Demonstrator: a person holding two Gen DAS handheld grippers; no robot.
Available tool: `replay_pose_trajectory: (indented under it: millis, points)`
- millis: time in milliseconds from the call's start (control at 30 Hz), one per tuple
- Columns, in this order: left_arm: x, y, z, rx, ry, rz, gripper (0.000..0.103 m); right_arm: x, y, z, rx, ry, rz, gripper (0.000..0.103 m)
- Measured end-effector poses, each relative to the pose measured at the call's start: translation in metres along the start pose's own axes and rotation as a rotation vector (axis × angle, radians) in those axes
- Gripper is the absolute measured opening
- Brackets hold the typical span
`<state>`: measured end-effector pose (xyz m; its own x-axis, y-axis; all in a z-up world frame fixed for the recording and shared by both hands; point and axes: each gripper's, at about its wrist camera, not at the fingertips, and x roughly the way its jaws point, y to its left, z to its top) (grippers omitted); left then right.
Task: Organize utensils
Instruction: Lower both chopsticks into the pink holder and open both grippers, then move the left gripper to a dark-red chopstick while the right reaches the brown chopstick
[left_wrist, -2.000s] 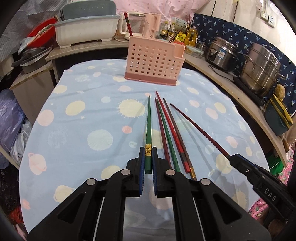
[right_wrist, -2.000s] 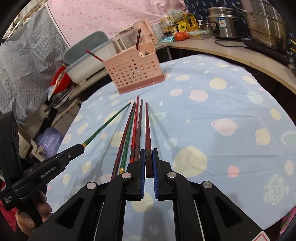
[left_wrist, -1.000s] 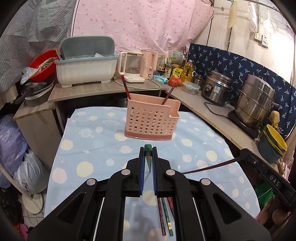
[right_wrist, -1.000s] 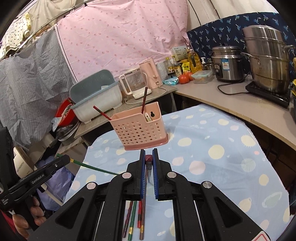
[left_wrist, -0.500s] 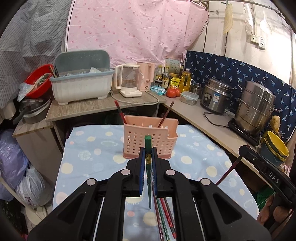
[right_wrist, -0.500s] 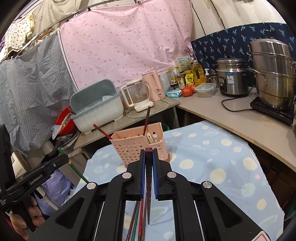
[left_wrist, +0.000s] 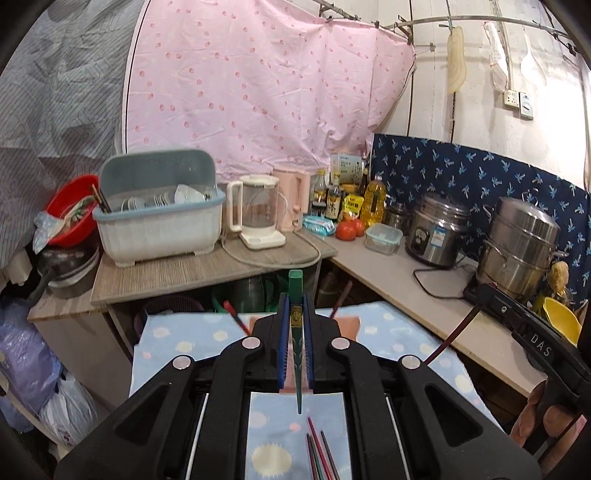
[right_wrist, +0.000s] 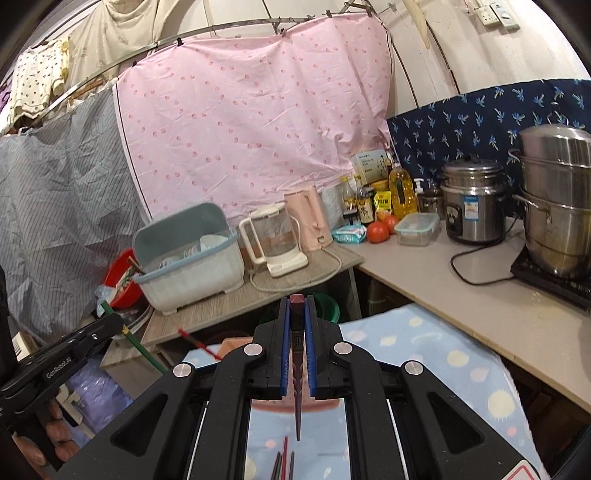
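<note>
A: What do the left tongs (left_wrist: 295, 345) have?

B: One green chopstick (left_wrist: 296, 321), pinched between the blue pads. The jaws are closed to its width; its thick end stands above them and its tip hangs over the table (left_wrist: 184, 332).

A: And the right tongs (right_wrist: 296, 341)?

B: The same: closed on one dark red chopstick (right_wrist: 296, 354), blunt end up, point down.

A: How many chopsticks lie on the table?

B: The left view shows about four tips at the bottom edge, the loose chopsticks (left_wrist: 319, 454), red and green. The right view shows three ends; the tongs hide the rest.

A: And the pink holder (right_wrist: 236, 345)?

B: Only slivers show behind each pair of tongs. Two red sticks lean out of it in the left view, one to each side. Its compartments are hidden.

A: Can each camera see the other tool?

B: Yes. Each appears at the frame's edge, its chopstick angled downward.
</note>
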<state>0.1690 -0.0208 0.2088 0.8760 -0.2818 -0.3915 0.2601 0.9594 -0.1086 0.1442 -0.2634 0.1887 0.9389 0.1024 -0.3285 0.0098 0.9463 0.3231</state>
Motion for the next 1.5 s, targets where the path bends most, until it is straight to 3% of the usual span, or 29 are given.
replay_pose_trajectory:
  millis: [200, 400, 600, 867, 1033, 1100, 1133, 1267, 1500]
  points:
    - [0.023, 0.002, 0.040, 0.004, -0.041, 0.010, 0.007, 0.034, 0.004, 0.037, -0.001, -0.033, -0.003, 0.008]
    - [0.055, 0.004, 0.058, 0.003, -0.044, 0.008, 0.007, 0.072, 0.006, 0.050, 0.003, -0.023, -0.006, 0.008]
    - [0.093, 0.007, 0.055, -0.006, -0.005, 0.005, 0.007, 0.106, 0.001, 0.043, 0.002, 0.018, -0.016, 0.008]
    - [0.128, 0.010, 0.027, -0.015, 0.076, 0.008, 0.007, 0.140, -0.003, 0.009, -0.002, 0.113, -0.012, 0.008]
    - [0.129, 0.013, 0.016, -0.017, 0.090, 0.018, 0.009, 0.140, -0.001, 0.000, -0.003, 0.118, -0.023, 0.012]
    - [0.127, 0.016, 0.013, -0.028, 0.093, 0.021, 0.027, 0.137, -0.002, -0.001, 0.000, 0.114, -0.026, 0.014]
    - [0.125, 0.017, 0.013, -0.031, 0.091, 0.025, 0.029, 0.136, -0.003, 0.000, 0.003, 0.113, -0.026, 0.014]
    - [0.117, 0.022, 0.008, -0.042, 0.095, 0.029, 0.030, 0.125, -0.004, -0.003, 0.012, 0.106, -0.031, 0.019]
    - [0.098, 0.028, -0.007, -0.057, 0.115, 0.030, 0.030, 0.104, -0.005, -0.015, 0.020, 0.115, -0.031, 0.020]
